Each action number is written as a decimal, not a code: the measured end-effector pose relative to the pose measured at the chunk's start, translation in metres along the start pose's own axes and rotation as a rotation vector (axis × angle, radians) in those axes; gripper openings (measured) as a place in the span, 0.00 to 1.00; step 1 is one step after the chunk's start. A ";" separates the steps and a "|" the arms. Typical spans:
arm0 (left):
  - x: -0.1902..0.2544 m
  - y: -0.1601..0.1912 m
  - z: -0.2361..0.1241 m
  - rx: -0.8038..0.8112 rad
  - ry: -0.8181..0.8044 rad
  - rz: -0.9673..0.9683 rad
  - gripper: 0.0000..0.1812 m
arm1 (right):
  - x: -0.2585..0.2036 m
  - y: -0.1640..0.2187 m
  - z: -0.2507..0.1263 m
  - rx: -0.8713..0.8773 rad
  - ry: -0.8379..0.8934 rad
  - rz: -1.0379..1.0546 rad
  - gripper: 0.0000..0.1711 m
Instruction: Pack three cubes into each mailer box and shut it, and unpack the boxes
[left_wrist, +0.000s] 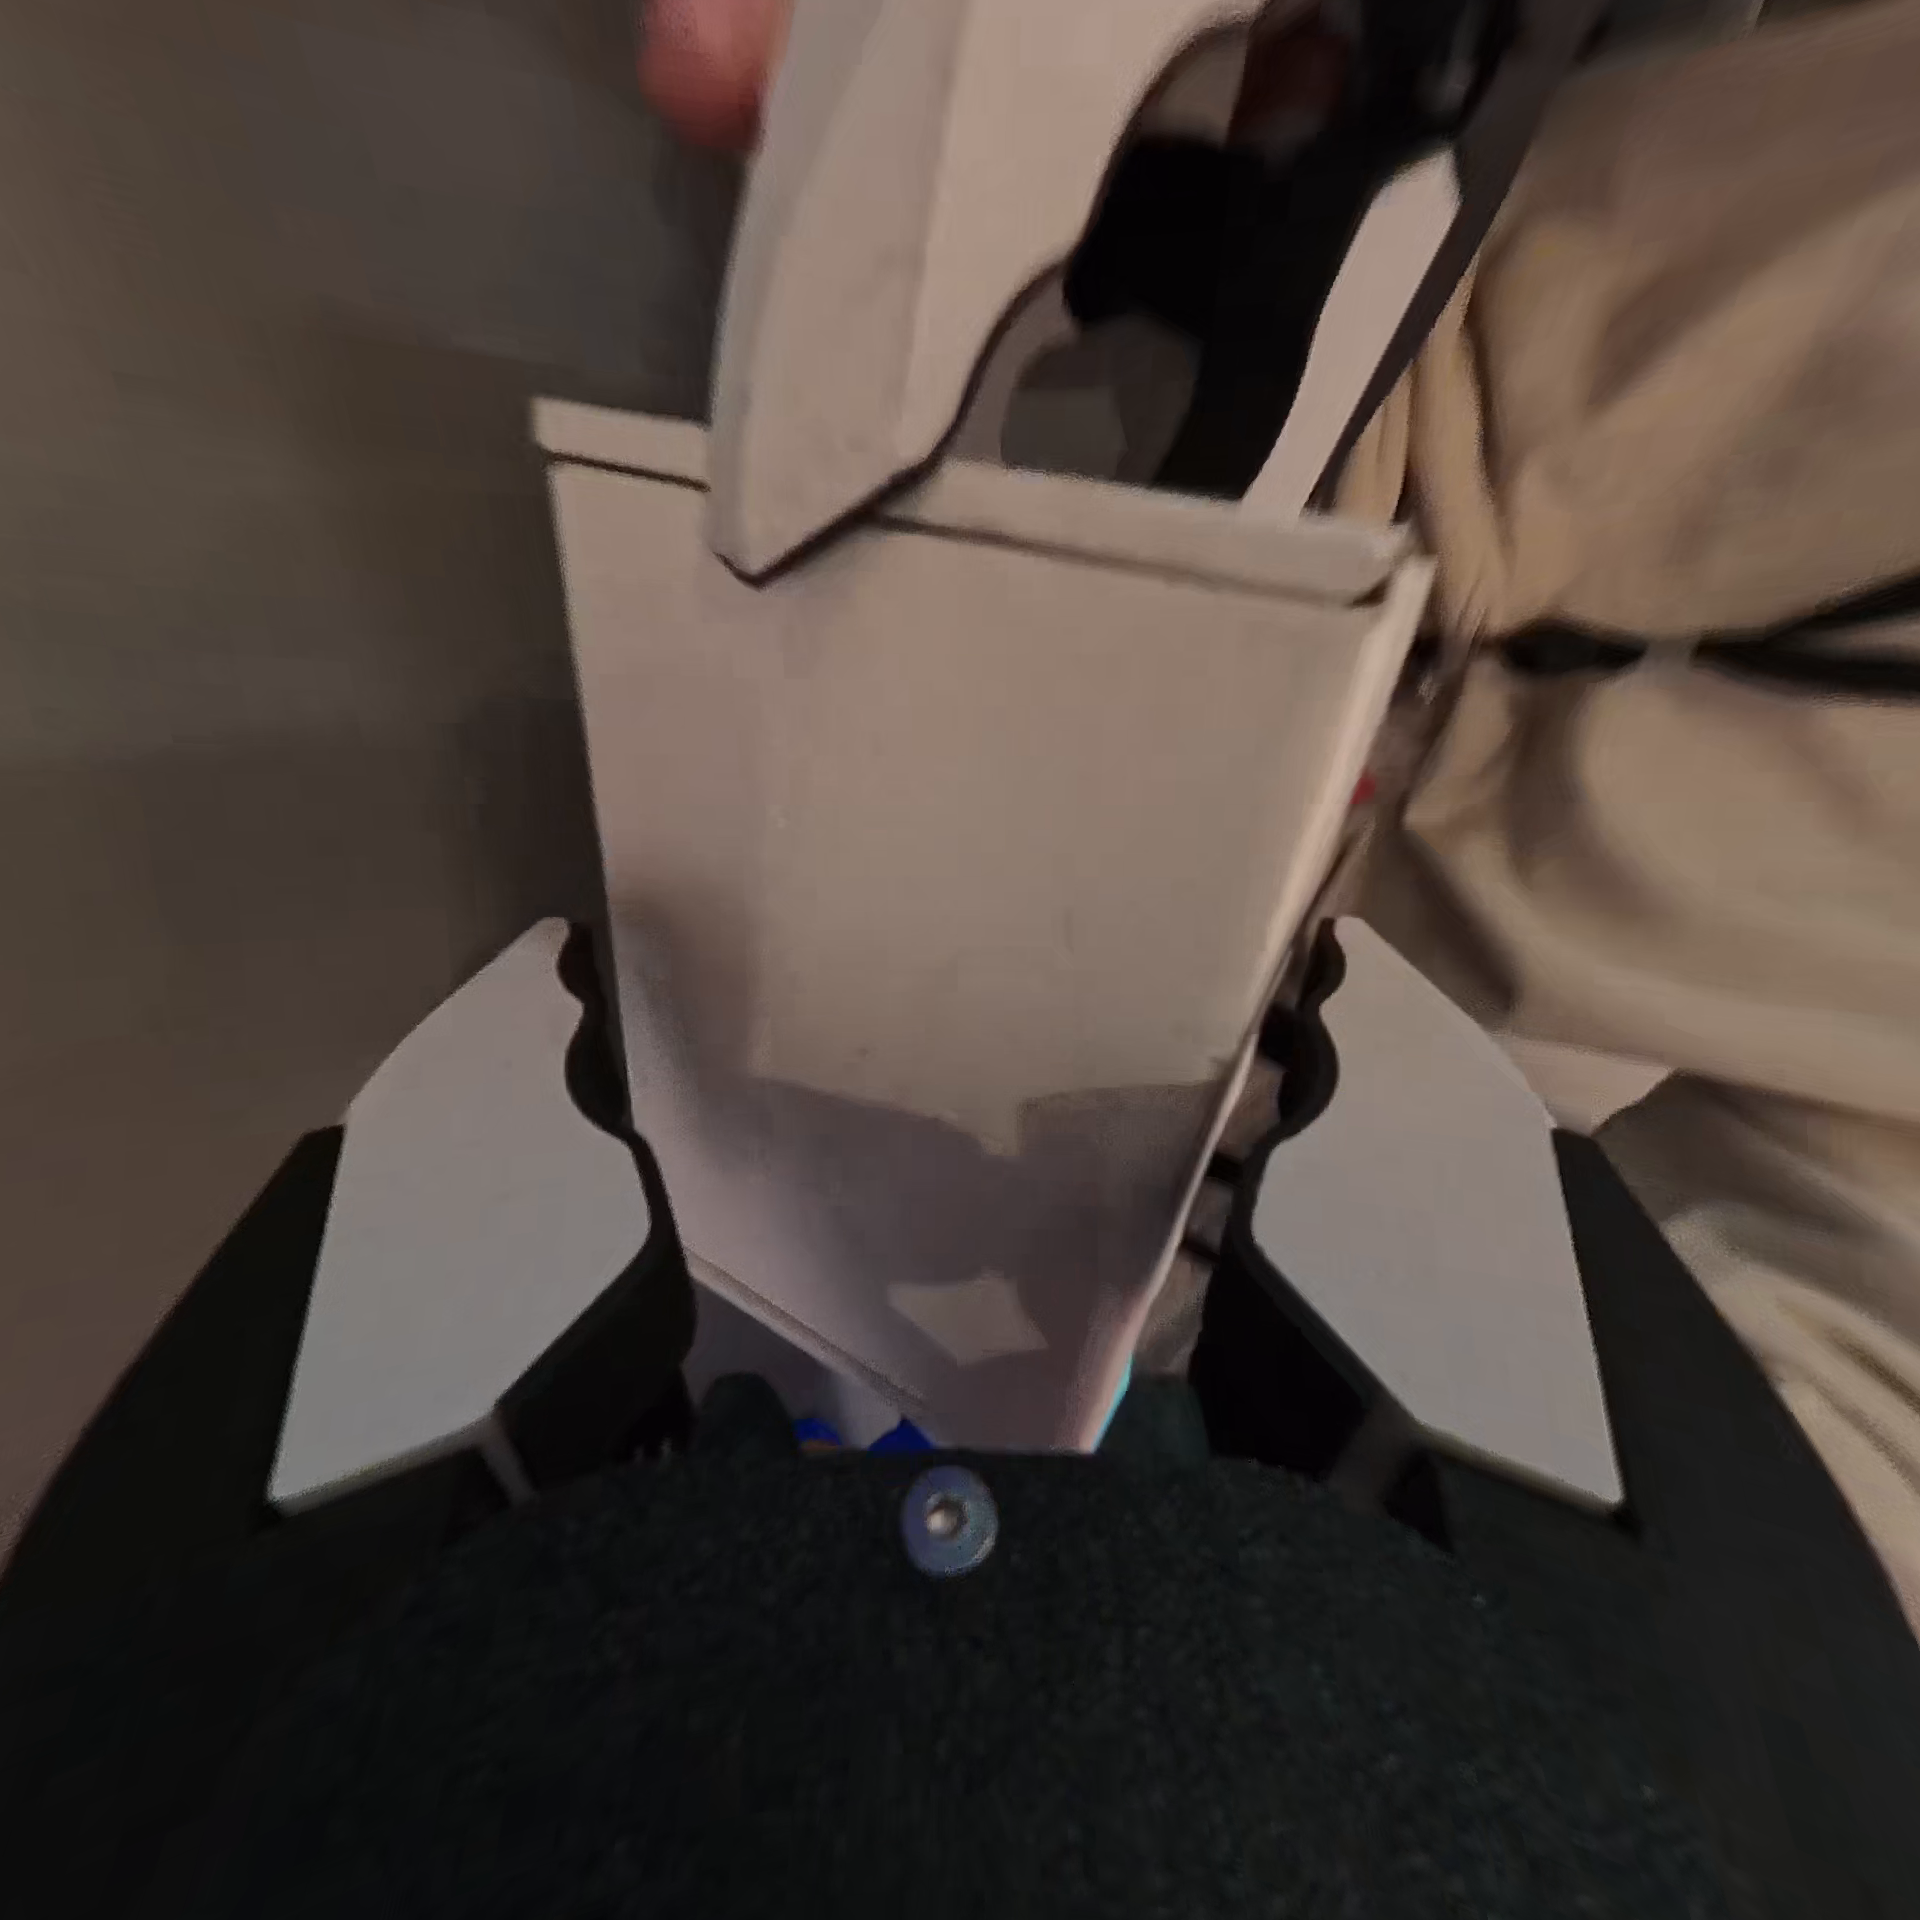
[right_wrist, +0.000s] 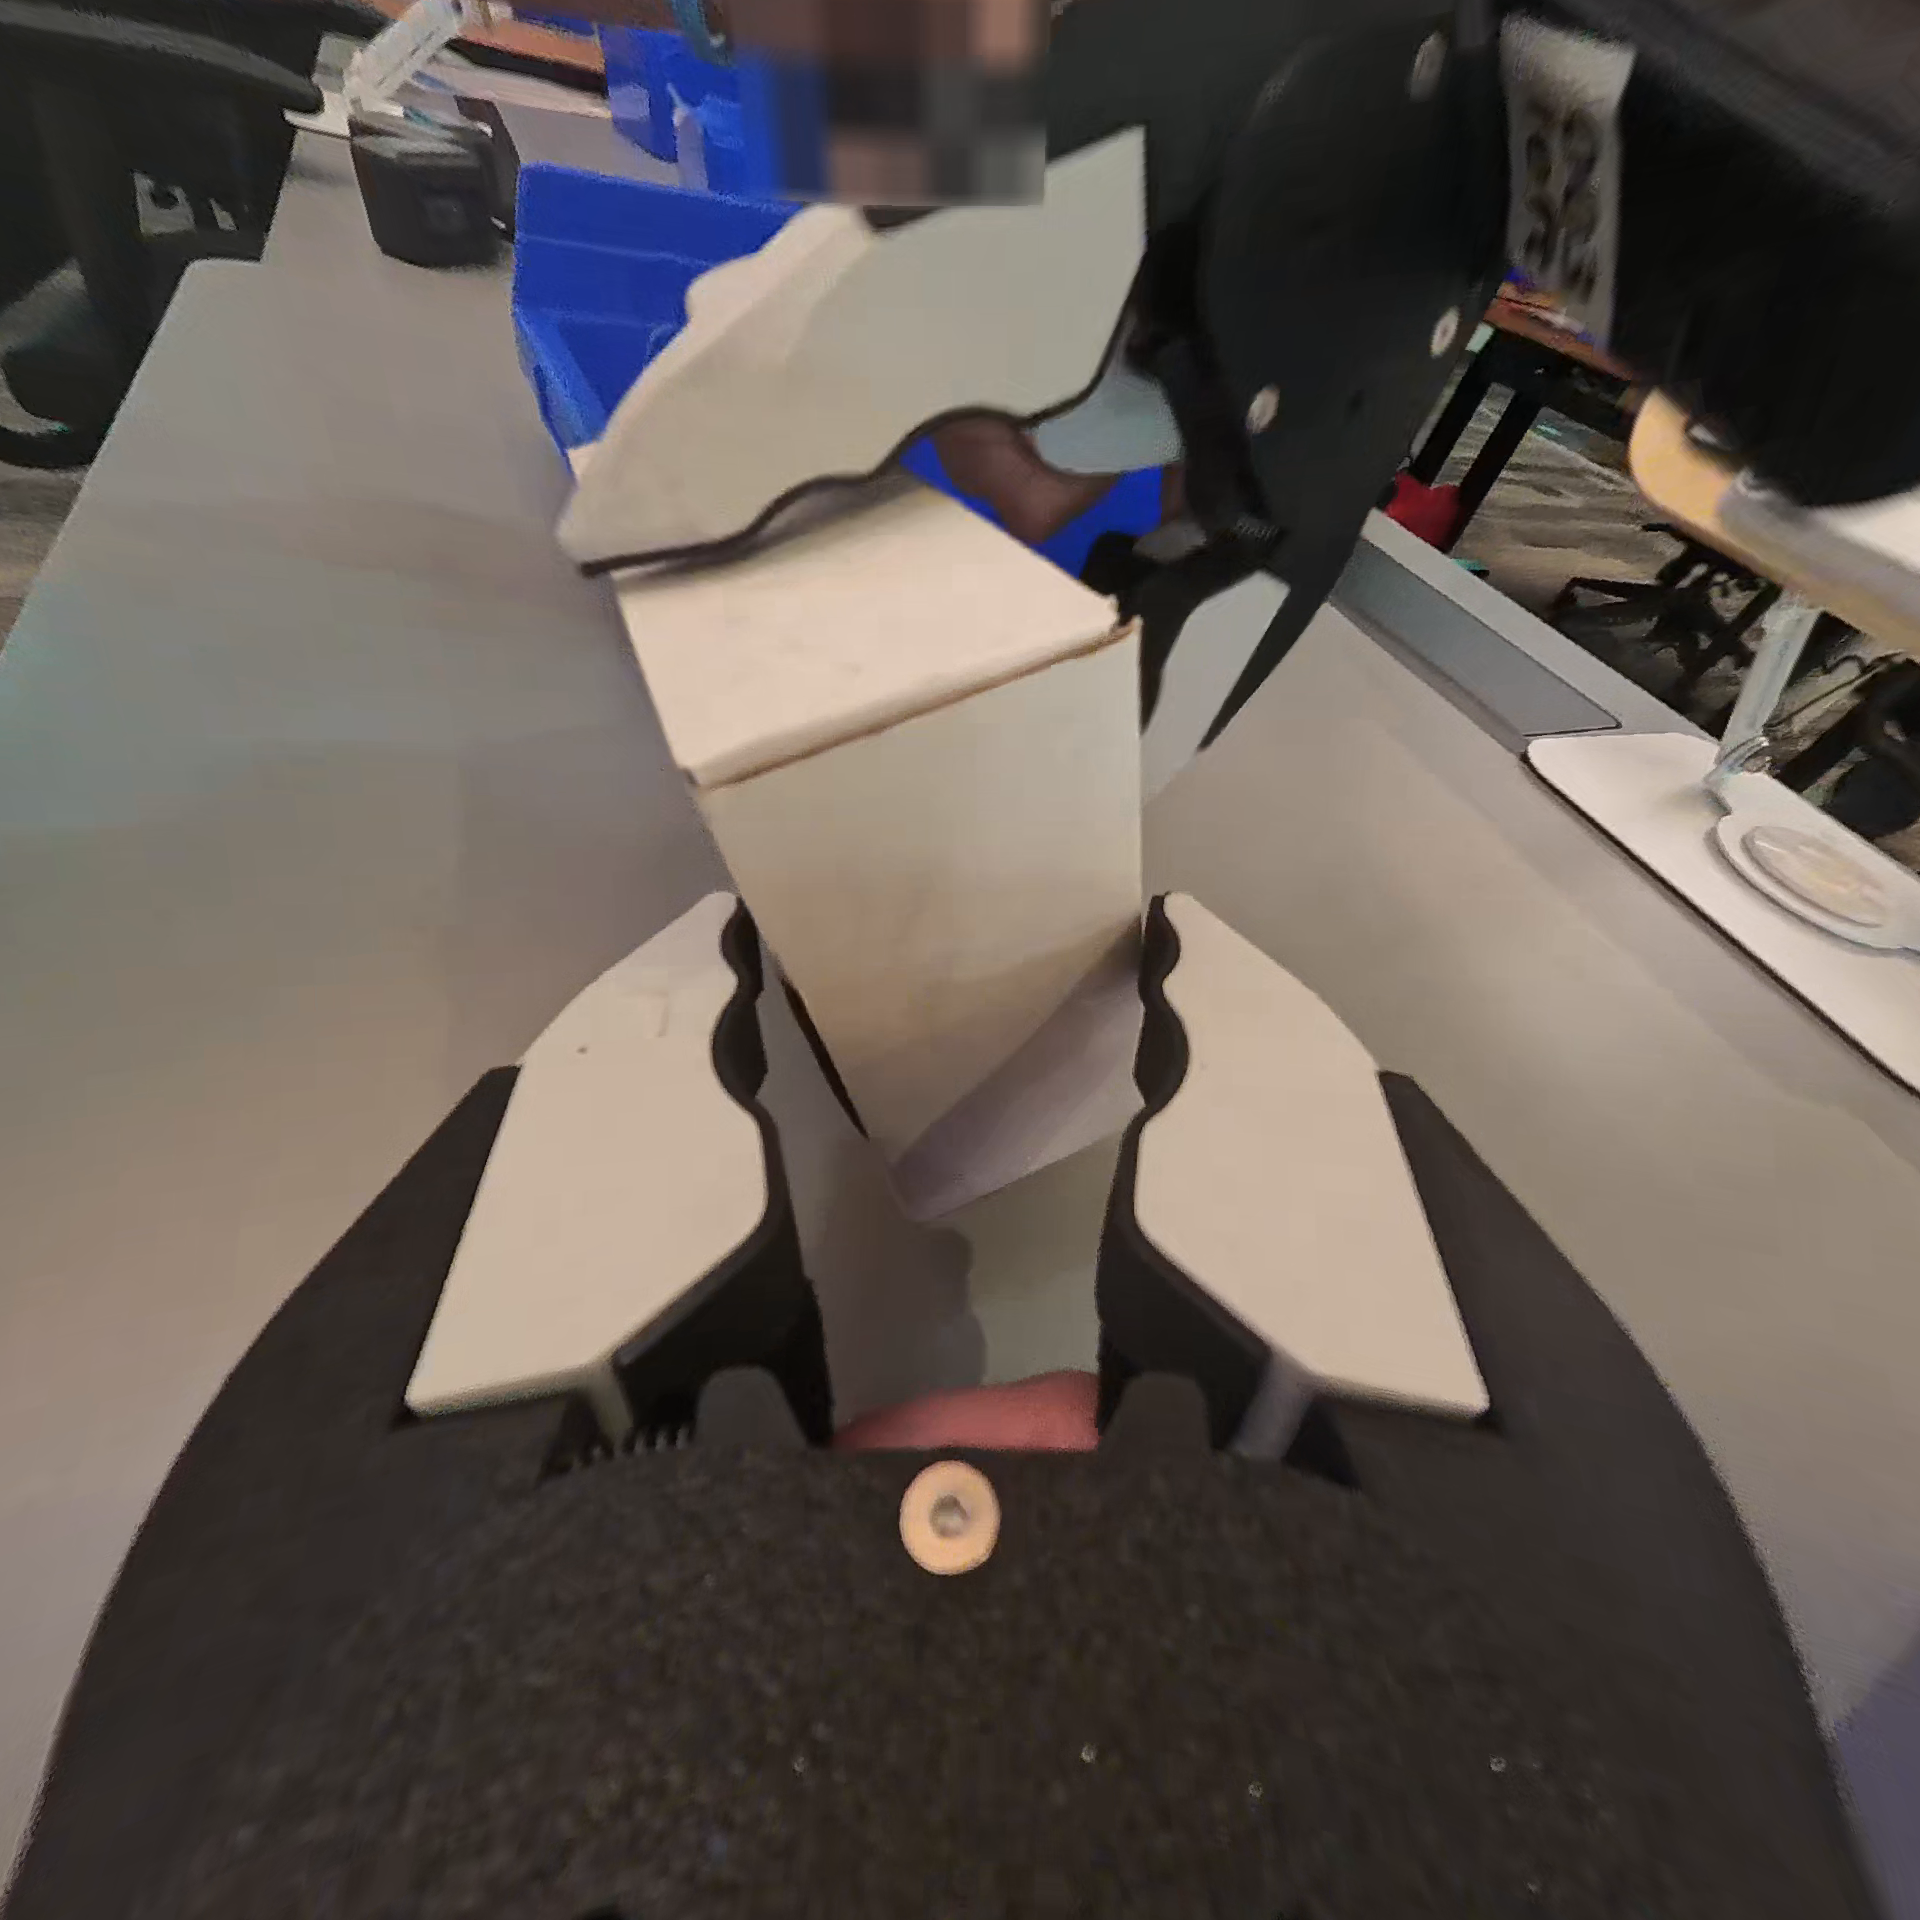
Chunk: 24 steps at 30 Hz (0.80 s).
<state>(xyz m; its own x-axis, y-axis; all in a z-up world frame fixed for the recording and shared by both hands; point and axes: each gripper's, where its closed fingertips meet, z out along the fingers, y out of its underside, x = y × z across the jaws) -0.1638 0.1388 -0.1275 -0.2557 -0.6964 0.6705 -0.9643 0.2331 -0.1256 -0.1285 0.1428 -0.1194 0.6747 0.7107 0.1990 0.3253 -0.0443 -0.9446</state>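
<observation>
A white mailer box (left_wrist: 935, 779) with its lid down fills the gap between the fingers of my left gripper (left_wrist: 945, 945), which press on both of its sides. In the right wrist view the same box (right_wrist: 883, 644) sits between the fingers of my right gripper (right_wrist: 945, 914), tilted above the grey table (right_wrist: 312, 727), with a loose flap (right_wrist: 997, 1091) hanging below it. The two grippers hold it from opposite ends. The right gripper's finger (left_wrist: 831, 312) lies over the far end. The left gripper (right_wrist: 1299, 364) reaches in from the upper right. Blue bits (left_wrist: 852, 1439) show under the box; no whole cube is visible.
A blue bin (right_wrist: 623, 270) stands on the table behind the box, with a black device (right_wrist: 426, 187) to its left. A white mat (right_wrist: 1662, 821) with a round clear thing lies at the right table edge. A person's beige clothing (left_wrist: 1662, 727) is close on the right. Tip to tip, the grippers are about 4 cm apart.
</observation>
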 end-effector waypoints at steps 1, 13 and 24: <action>0.001 -0.008 -0.010 0.074 -0.025 0.003 0.67 | 0.003 0.000 -0.001 0.004 0.001 0.020 0.41; 0.017 -0.006 -0.088 1.042 -0.809 -0.086 0.53 | 0.051 0.043 -0.037 -0.197 0.235 0.333 0.39; -0.050 -0.010 -0.058 1.172 -1.059 -0.066 0.63 | 0.049 0.056 -0.028 -0.274 0.145 0.453 0.39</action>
<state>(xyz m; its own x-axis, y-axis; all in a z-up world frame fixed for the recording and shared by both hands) -0.1377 0.2107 -0.1174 0.3405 -0.9397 -0.0336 -0.3627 -0.0983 -0.9267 -0.0582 0.1554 -0.1554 0.8653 0.4750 -0.1600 0.1284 -0.5187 -0.8453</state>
